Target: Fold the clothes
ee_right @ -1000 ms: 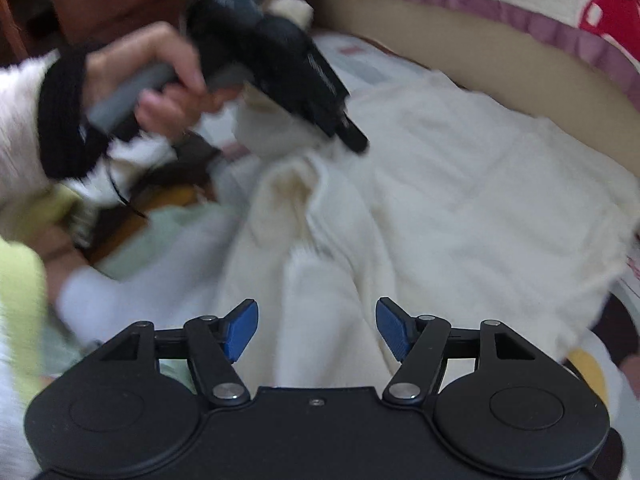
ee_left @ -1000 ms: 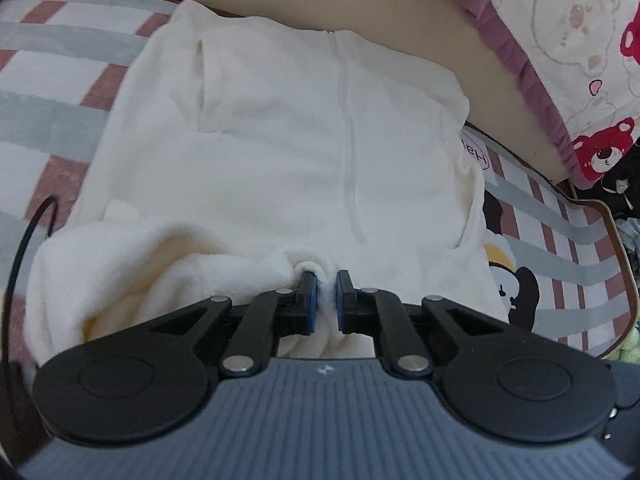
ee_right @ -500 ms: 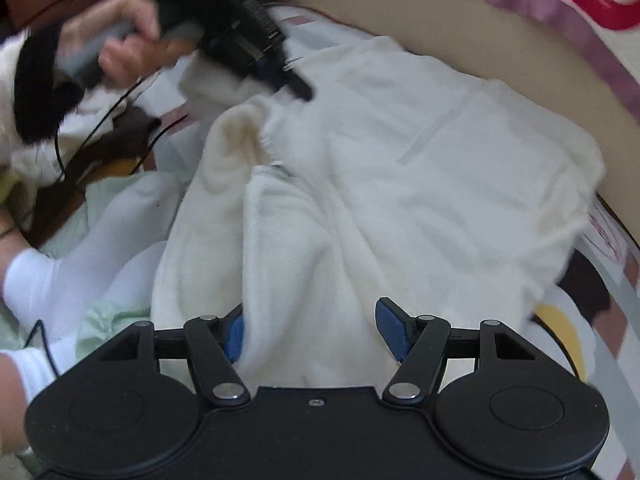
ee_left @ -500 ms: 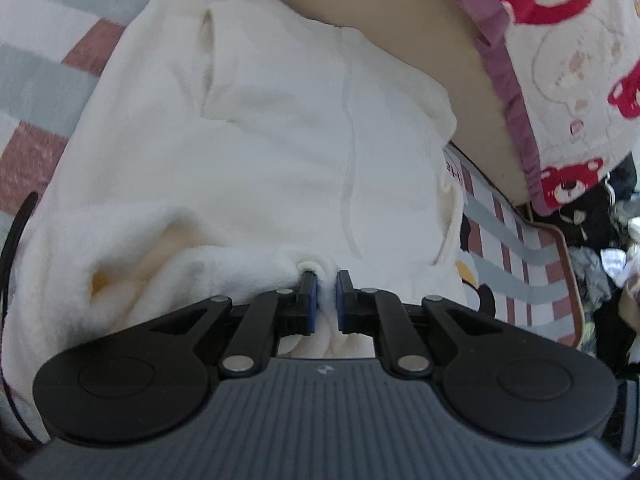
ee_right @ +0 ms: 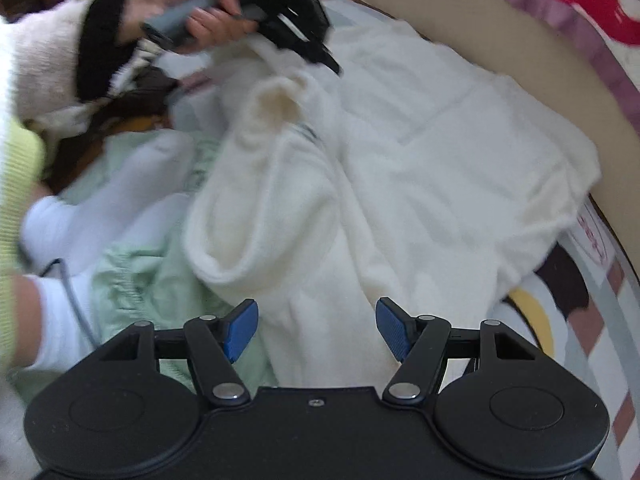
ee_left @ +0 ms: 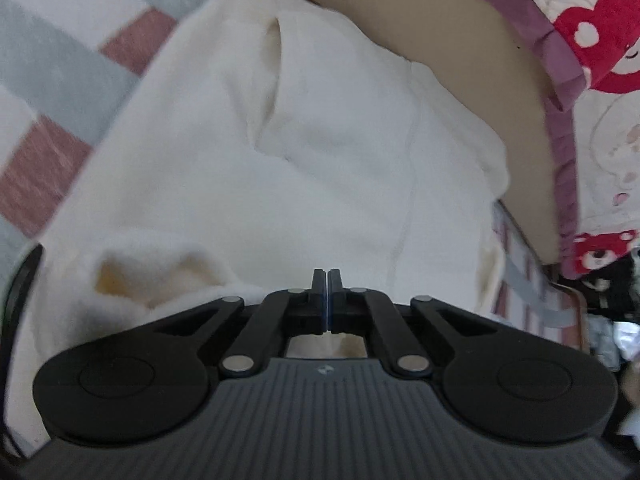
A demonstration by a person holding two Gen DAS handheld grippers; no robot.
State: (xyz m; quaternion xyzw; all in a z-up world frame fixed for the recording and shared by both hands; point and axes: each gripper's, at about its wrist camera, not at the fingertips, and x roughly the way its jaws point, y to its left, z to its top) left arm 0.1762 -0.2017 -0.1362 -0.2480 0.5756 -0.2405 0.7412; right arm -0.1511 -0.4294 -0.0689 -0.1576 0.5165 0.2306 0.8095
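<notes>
A cream fleece garment (ee_left: 320,160) lies spread on a patterned mat, its far edge against a tan board. My left gripper (ee_left: 327,276) is fully shut with nothing visible between its pads; it hovers over the garment's near edge, beside a sleeve opening (ee_left: 132,276). In the right wrist view the left gripper (ee_right: 328,62) points down at a bunched fold of the garment (ee_right: 420,168). My right gripper (ee_right: 316,326) is open and empty, its blue pads either side of the garment's near fold.
A checked pink, grey and white mat (ee_left: 60,80) lies under the garment. A bear-print quilt with purple trim (ee_left: 580,80) hangs behind the tan board (ee_left: 460,40). A pale green cloth (ee_right: 152,280) and white-socked feet (ee_right: 100,208) lie left.
My left gripper pinched a fold of the garment before; now its pads are closed together with no cloth between them. The right gripper has moved in closer over the near fold.
</notes>
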